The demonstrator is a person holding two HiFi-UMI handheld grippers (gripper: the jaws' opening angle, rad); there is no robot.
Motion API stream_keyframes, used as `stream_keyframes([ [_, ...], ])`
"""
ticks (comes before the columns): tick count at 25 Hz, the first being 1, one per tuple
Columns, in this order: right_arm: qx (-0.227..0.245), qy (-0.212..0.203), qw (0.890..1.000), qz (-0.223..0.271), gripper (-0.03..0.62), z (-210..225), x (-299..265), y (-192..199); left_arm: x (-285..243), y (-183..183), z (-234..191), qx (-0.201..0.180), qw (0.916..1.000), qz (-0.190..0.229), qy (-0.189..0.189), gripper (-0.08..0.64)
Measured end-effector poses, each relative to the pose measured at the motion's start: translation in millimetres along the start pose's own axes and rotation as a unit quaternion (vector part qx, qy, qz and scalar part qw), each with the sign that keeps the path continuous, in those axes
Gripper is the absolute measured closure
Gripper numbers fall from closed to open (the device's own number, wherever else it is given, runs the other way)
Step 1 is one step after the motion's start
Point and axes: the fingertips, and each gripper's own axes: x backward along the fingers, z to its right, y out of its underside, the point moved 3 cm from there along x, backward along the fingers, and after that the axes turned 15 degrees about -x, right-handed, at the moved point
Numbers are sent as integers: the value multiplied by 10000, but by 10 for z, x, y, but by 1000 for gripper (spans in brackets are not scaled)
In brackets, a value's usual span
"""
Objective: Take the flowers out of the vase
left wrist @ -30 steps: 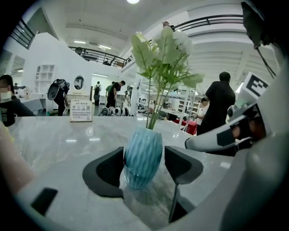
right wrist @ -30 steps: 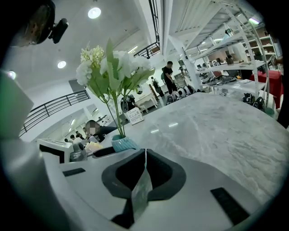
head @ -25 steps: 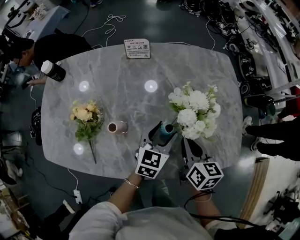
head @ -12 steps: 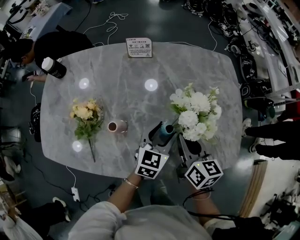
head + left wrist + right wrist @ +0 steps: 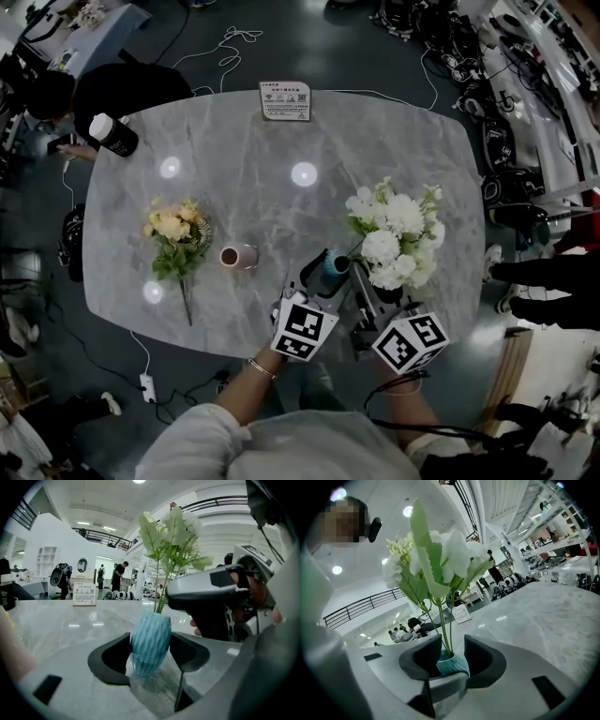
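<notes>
A ribbed blue vase (image 5: pixel 330 265) stands near the table's front edge with white flowers (image 5: pixel 394 234) leaning out to the right. My left gripper (image 5: pixel 325 275) is shut on the vase body (image 5: pixel 150 641), one pad on each side. My right gripper (image 5: pixel 373 289) comes in from the right, just above the vase rim (image 5: pixel 452 663). Its jaws have just been opening, and the green stems (image 5: pixel 444 630) now stand between them with a gap on both sides. In the left gripper view the right gripper (image 5: pixel 211 592) sits beside the stems, under the blooms (image 5: pixel 171 531).
A yellow bouquet (image 5: pixel 173 234) lies on the grey marble table (image 5: pixel 244 178) at the left, with a small pink vase (image 5: pixel 237 256) on its side next to it. A dark bottle (image 5: pixel 111 136) stands at the far left, a sign card (image 5: pixel 286 100) at the far edge.
My right gripper's jaws have come apart from the stems and it has lifted a little. The left gripper still holds the vase in the same spot.
</notes>
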Motion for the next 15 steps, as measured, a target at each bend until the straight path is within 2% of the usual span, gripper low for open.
stream_keyframes([
  [10, -32, -497, 9987, 124, 479, -100, -72, -84, 5, -1, 11, -28, 10000, 30, 54, 287],
  [15, -48, -522, 9984, 200, 482, -114, -111, -88, 8, 8, -3, -47, 10000, 28, 68, 288],
])
